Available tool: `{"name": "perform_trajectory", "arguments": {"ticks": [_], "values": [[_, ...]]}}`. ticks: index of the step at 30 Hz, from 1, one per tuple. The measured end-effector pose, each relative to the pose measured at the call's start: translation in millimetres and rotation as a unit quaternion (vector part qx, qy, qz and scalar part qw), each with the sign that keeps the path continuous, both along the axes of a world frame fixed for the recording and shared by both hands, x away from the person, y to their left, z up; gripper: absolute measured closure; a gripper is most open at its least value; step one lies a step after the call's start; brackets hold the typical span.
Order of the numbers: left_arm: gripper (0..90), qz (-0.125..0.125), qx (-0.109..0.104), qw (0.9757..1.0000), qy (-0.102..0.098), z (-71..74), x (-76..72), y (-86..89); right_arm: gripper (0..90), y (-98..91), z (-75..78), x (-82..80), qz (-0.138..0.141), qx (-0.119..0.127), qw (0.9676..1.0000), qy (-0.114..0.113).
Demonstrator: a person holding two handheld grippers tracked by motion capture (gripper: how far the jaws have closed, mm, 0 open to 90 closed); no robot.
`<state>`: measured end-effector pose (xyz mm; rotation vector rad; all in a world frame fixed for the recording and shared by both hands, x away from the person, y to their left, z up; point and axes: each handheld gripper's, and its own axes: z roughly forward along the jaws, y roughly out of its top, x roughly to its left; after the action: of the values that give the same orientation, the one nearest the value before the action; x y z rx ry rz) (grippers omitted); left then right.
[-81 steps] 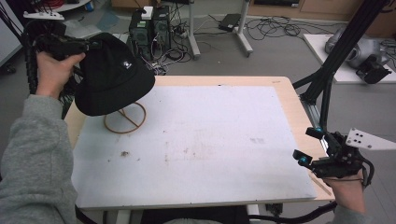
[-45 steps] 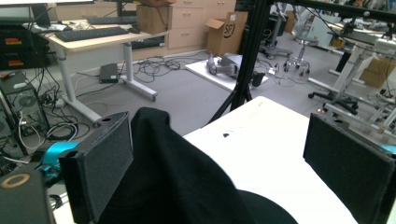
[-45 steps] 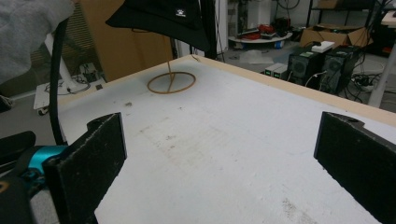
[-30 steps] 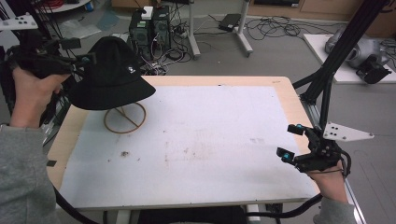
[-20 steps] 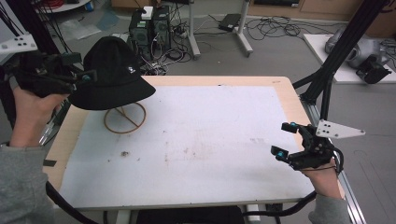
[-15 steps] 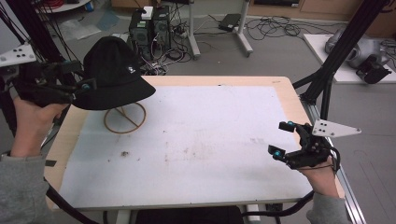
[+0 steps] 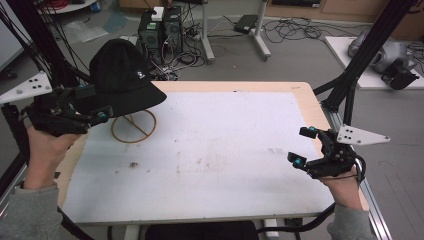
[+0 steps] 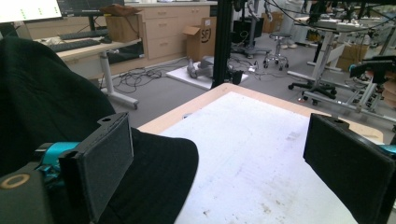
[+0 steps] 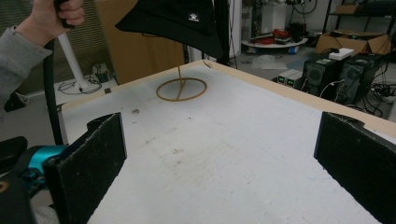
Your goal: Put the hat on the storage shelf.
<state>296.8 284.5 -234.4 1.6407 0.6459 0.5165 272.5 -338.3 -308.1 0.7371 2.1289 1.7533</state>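
A black bucket hat [image 7: 122, 75] with a small white logo sits atop a thin wooden stand whose ring base [image 7: 134, 127] rests on the table's far left. My left gripper [image 7: 95, 104] is open just left of the hat's brim. In the left gripper view its jaws [image 8: 219, 140] stand wide apart, with the hat [image 8: 37, 107] behind the left one. My right gripper [image 7: 301, 146] hovers open over the table's right edge, holding nothing. The right gripper view [image 9: 219, 135] looks across at the hat [image 9: 173, 18] and the ring base [image 9: 181, 88].
A white mat [image 7: 225, 150] covers the wooden table [image 7: 305, 97]. Black frame struts [image 7: 360, 65] rise at the right edge and dark poles at the left. Computer towers [image 7: 160, 25] and cables lie on the floor beyond the far edge.
My left gripper has drawn back and down from the hat toward the near left. The hat now sits level on its stand. My right gripper has moved inward over the table's right edge.
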Motion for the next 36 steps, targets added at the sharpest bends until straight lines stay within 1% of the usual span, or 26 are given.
{"name": "perform_trajectory", "arguments": {"ticks": [1,3,7,9,11,14,17,19,23,24,25,30,34,36], "values": [[8.7,-0.001,0.000,1.0000,0.000,-1.7,-1.7,-1.7,1.5,0.1,0.6,-0.4,0.000,0.001,1.0000,0.003],[8.7,-0.002,0.002,1.0000,0.000,-4.7,-5.4,-4.9,1.5,0.0,1.9,-0.2,0.000,0.002,1.0000,0.000],[8.7,-0.004,-0.003,1.0000,-0.003,-10.8,-13.3,-10.8,1.5,-0.7,5.3,-0.2,-0.001,0.006,0.9999,-0.008],[8.7,0.001,-0.001,1.0000,-0.005,-14.3,-17.7,-13.3,1.5,-1.0,6.3,0.2,-0.003,0.010,0.9999,-0.012],[8.7,0.001,-0.004,1.0000,-0.005,-18.1,-21.6,-14.5,1.5,-1.7,6.6,0.6,-0.004,0.012,0.9999,-0.010],[8.7,0.011,-0.003,0.9999,-0.006,-23.3,-26.6,-13.3,1.5,-1.9,6.2,2.0,-0.007,0.009,0.9999,-0.010],[8.7,0.014,-0.012,0.9998,-0.005,-28.6,-31.6,-8.9,1.5,-1.3,5.9,2.7,-0.009,0.008,0.9999,-0.009],[8.7,0.022,-0.016,0.9996,-0.005,-32.2,-34.9,-5.7,1.5,-0.9,5.9,2.8,-0.010,0.008,0.9999,-0.008],[8.7,0.028,-0.026,0.9993,-0.001,-39.0,-39.5,1.8,1.5,0.1,6.1,3.4,-0.010,0.008,0.9999,-0.010],[8.7,0.027,-0.025,0.9993,0.001,-39.5,-39.7,3.4,1.5,0.2,6.0,3.8,-0.010,0.007,0.9998,-0.013],[8.7,0.028,-0.027,0.9992,0.006,-40.1,-40.3,5.3,1.5,0.4,6.0,3.5,-0.010,0.007,0.9999,-0.010],[8.7,0.026,-0.028,0.9992,0.013,-42.4,-43.8,10.7,1.5,0.6,5.7,4.3,-0.016,0.004,0.9998,-0.009],[8.7,0.018,-0.029,0.9992,0.022,-47.1,-42.2,8.9,1.5,-1.7,6.0,4.1,-0.020,0.005,0.9997,-0.012],[8.7,0.014,-0.022,0.9993,0.028,-48.9,-40.2,5.6,1.5,-2.5,6.2,3.8,-0.022,0.007,0.9996,-0.015]]}}
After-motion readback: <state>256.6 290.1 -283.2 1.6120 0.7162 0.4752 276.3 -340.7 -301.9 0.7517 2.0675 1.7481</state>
